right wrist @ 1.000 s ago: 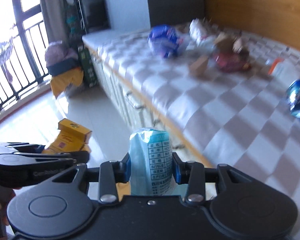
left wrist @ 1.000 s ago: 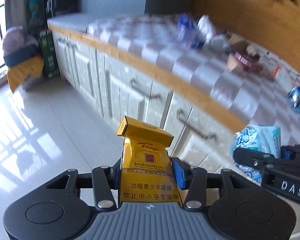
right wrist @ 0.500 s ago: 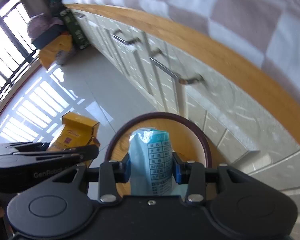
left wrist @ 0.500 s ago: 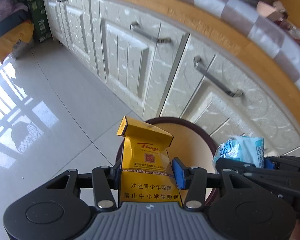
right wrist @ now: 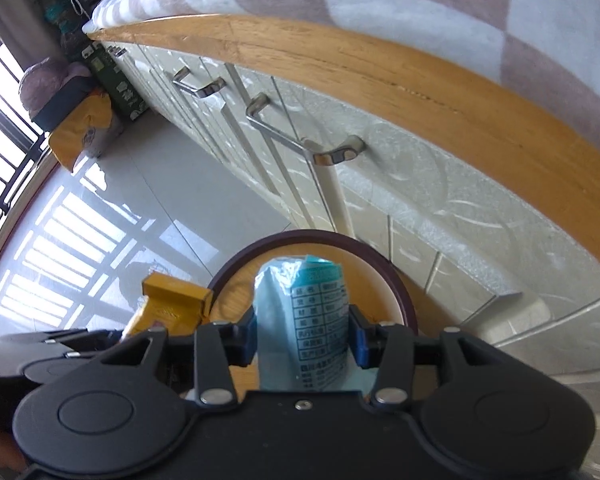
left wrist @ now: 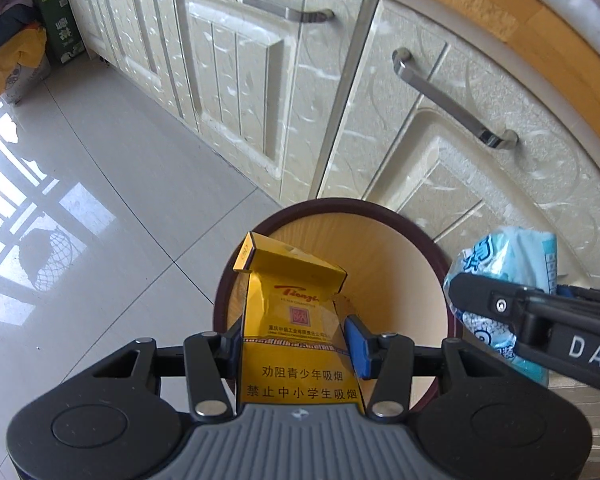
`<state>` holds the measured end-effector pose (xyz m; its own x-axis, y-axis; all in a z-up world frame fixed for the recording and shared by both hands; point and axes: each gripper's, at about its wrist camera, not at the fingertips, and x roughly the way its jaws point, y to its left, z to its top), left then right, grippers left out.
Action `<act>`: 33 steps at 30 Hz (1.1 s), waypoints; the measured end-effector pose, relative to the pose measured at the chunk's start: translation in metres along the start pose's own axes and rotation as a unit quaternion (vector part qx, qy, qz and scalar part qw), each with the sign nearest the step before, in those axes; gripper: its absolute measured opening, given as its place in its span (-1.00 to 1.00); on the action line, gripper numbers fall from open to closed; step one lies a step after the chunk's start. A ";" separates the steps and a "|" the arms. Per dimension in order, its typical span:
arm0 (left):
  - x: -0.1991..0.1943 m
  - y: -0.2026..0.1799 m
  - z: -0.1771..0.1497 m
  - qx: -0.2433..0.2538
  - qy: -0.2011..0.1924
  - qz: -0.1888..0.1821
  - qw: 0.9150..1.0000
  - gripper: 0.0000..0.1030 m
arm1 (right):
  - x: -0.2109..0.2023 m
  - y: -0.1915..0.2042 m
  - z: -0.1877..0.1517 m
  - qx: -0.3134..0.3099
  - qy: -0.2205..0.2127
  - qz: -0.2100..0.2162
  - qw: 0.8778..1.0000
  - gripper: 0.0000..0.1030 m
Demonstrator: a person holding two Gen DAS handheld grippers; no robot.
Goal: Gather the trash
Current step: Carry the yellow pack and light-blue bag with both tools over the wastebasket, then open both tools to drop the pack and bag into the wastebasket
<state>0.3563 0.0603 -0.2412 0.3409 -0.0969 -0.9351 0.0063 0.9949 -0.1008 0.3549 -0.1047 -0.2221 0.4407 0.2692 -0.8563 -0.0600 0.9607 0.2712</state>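
I am at the drop: both of my grippers hang over the round bin (left wrist: 440, 256), which stands on the tiled floor (left wrist: 120, 184) close against the cabinet doors (left wrist: 236, 92), its dark rim and pale inner wall showing just beyond my fingers. My left gripper (left wrist: 296, 344) is clamped on the yellow cigarette pack (left wrist: 296, 320), its flip lid hanging open, and the pack sits above the near-left part of the bin's mouth. My right gripper (right wrist: 303, 338) has the pale blue tissue packet (right wrist: 304, 312) between its jaws, and those jaws are opening at this moment; a gap shows by the blue pad on the right side, so I judge the packet is being let go, though I cannot tell whether the left pad is clear of it. From the right wrist view the packet lies squarely over the opening, so it should fall inside. The next move, as I judge it, calls for spreading the right jaws fully, then nudging the left gripper further over the middle of the bin before loosening it, since the pack looks close to the rim.
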 end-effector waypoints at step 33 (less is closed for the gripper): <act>0.005 0.011 -0.013 0.018 0.041 0.040 0.998 0.81 | 0.005 -0.025 -0.020 -0.080 0.045 -0.061 0.994 0.93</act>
<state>0.3460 0.0707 -0.2510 0.2634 -0.0185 -0.9645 0.0174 0.9997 -0.0144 0.3412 -0.1260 -0.2423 0.3728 0.1473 -0.9162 -0.1563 0.9832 0.0945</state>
